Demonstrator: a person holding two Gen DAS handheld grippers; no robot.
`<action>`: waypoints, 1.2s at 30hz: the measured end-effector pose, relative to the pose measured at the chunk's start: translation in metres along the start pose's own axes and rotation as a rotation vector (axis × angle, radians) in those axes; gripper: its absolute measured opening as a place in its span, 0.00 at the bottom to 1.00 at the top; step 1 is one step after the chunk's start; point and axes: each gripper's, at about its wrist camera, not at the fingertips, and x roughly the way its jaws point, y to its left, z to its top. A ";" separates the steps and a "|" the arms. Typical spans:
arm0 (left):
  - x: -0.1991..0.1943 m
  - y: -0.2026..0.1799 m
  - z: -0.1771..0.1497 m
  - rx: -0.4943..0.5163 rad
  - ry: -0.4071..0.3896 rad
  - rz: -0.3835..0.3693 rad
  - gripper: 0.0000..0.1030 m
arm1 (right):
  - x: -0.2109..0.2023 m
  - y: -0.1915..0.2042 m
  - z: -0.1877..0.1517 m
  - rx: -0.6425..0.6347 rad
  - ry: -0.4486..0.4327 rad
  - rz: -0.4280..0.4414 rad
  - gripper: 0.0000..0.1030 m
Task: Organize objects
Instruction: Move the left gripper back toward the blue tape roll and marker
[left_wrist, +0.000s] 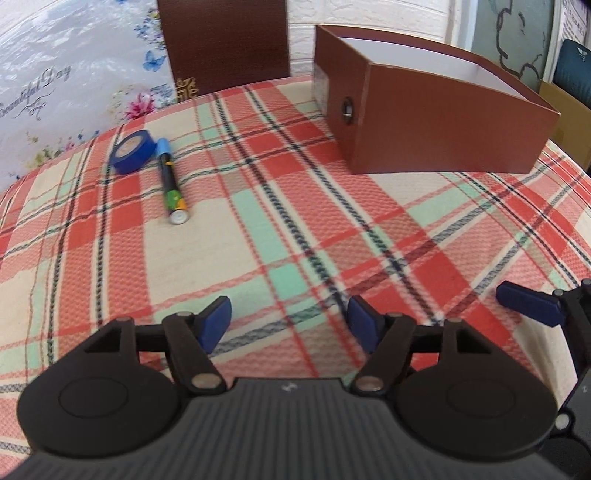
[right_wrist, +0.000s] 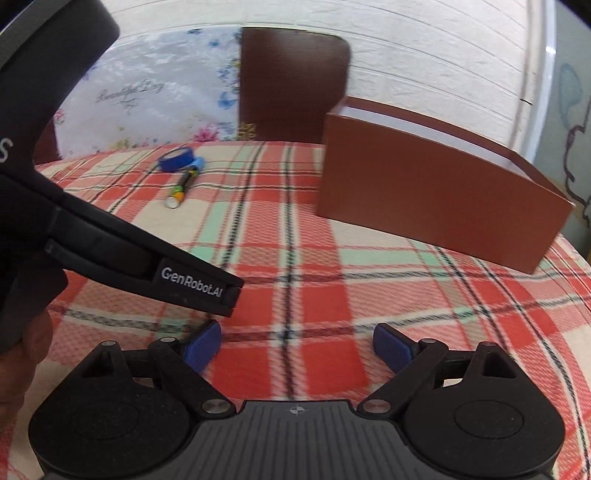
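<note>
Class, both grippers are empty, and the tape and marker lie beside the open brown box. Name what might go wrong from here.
1. The marker touches the blue tape roll; grabbing one may nudge the other, and the round marker could roll.
2. The left gripper and right gripper sit close together and may collide.
3. The brown box has tall walls; a low carry could hit its rim.

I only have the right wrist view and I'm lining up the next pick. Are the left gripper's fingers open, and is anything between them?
Observer: The left gripper has its fingers open, and only the plaid cloth shows between them.
Operator: From here I see just the long side of the brown box. Is there anything on its end?
Observer: Yes. The brown box has a round hole in the end face, on the side toward the blue tape roll.
</note>
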 end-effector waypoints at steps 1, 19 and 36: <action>0.000 0.005 -0.001 -0.008 -0.002 0.008 0.71 | 0.002 0.004 0.002 -0.006 0.002 0.014 0.86; 0.011 0.140 -0.008 -0.182 -0.067 0.233 0.88 | 0.048 0.074 0.045 -0.136 -0.018 0.181 0.85; 0.029 0.197 -0.008 -0.326 -0.167 0.291 1.00 | 0.139 0.096 0.113 -0.065 -0.021 0.223 0.79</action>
